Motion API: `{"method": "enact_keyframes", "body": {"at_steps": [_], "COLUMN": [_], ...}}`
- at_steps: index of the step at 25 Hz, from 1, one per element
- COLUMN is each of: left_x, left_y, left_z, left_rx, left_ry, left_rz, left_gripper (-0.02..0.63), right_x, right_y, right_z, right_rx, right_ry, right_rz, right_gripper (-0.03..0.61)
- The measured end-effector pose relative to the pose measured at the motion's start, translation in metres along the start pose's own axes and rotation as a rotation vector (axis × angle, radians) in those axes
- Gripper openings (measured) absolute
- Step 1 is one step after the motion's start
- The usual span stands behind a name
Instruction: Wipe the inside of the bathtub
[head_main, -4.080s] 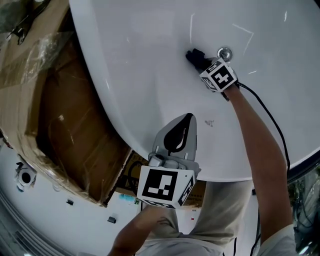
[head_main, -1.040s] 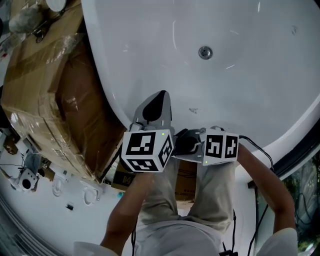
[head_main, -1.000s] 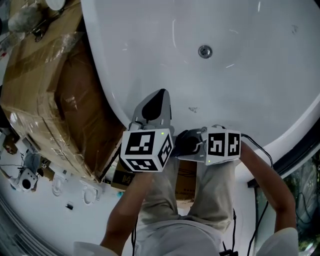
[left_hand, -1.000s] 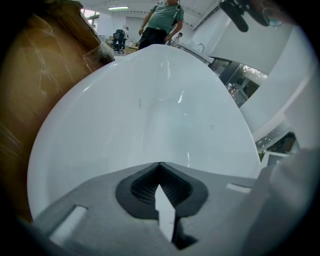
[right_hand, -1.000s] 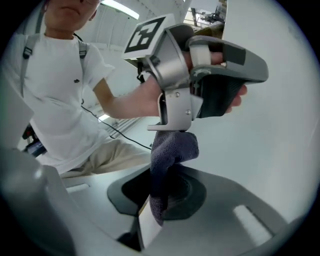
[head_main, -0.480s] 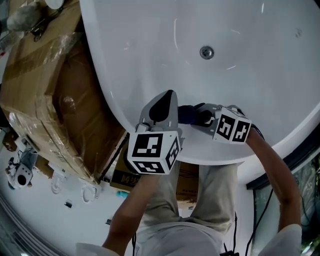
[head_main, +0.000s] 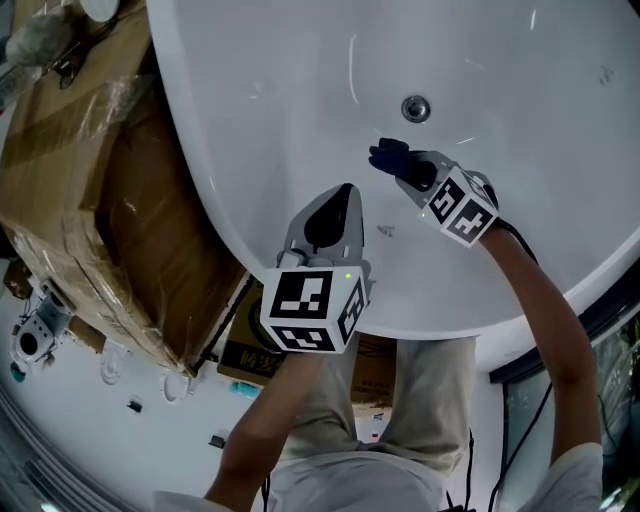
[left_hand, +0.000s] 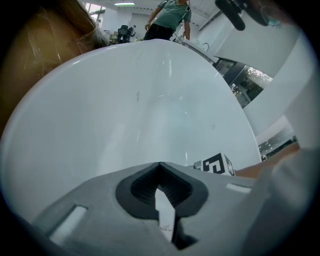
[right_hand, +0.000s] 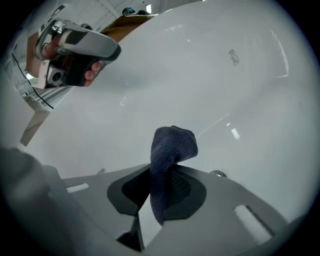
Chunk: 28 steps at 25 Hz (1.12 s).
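The white bathtub (head_main: 270, 110) fills the upper head view, its round metal drain (head_main: 416, 108) near the top middle. My right gripper (head_main: 400, 167) reaches down inside the tub just left of and below the drain, shut on a dark blue cloth (head_main: 384, 155). In the right gripper view the cloth (right_hand: 171, 146) sticks up from between the jaws of the right gripper (right_hand: 164, 175), over the tub floor (right_hand: 210, 90). My left gripper (head_main: 345, 192) hangs over the tub's near side, shut and empty; in its own view the left gripper (left_hand: 160, 166) faces the tub wall (left_hand: 125, 110).
A plastic-wrapped cardboard box (head_main: 90, 200) stands close against the tub's left side. A small dark mark (head_main: 385, 231) lies on the tub floor near the left gripper. A person in green (left_hand: 170, 17) stands beyond the tub's far end. A cable (head_main: 545, 260) trails from the right gripper.
My right gripper has moved from the tub's near rim down into the tub toward the drain, carrying the cloth. The left gripper has stayed about where it was.
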<state>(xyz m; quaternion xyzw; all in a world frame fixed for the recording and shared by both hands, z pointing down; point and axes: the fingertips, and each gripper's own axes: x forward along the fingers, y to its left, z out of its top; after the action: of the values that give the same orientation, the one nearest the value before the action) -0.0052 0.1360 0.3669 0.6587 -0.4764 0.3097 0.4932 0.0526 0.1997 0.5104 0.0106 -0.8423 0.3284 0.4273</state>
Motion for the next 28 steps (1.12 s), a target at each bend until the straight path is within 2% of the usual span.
{"method": "enact_keyframes", "body": {"at_steps": [9,12,21,25,28], "left_x": [0.019,0.025,0.042,0.048,0.049], "left_y": [-0.002,0.0,0.008,0.014,0.016], "left_z": [-0.006,-0.007,-0.012,-0.014,-0.013], "left_rx": [-0.014,-0.016,-0.025,-0.032,-0.034], "left_ry": [0.022,0.029,0.048,0.059,0.06], "left_rz": [-0.016,-0.019,-0.035,-0.038,-0.04], "left_gripper": [-0.002,-0.002,-0.002,-0.003,-0.003], "right_x": [0.025,0.038,0.073,0.094,0.106], "right_y": [-0.043,-0.058,-0.124,-0.135,-0.132], "right_z": [-0.018,-0.025,-0.034,-0.044,-0.05], "right_rx": [-0.02,0.005,0.102,0.133,0.092], "right_ry": [0.052,0.063,0.093,0.164,0.209], "right_rz": [-0.063,-0.095,-0.272,-0.267,-0.27], "right_gripper": [0.051,0.052,0.052,0.052,0.052]}}
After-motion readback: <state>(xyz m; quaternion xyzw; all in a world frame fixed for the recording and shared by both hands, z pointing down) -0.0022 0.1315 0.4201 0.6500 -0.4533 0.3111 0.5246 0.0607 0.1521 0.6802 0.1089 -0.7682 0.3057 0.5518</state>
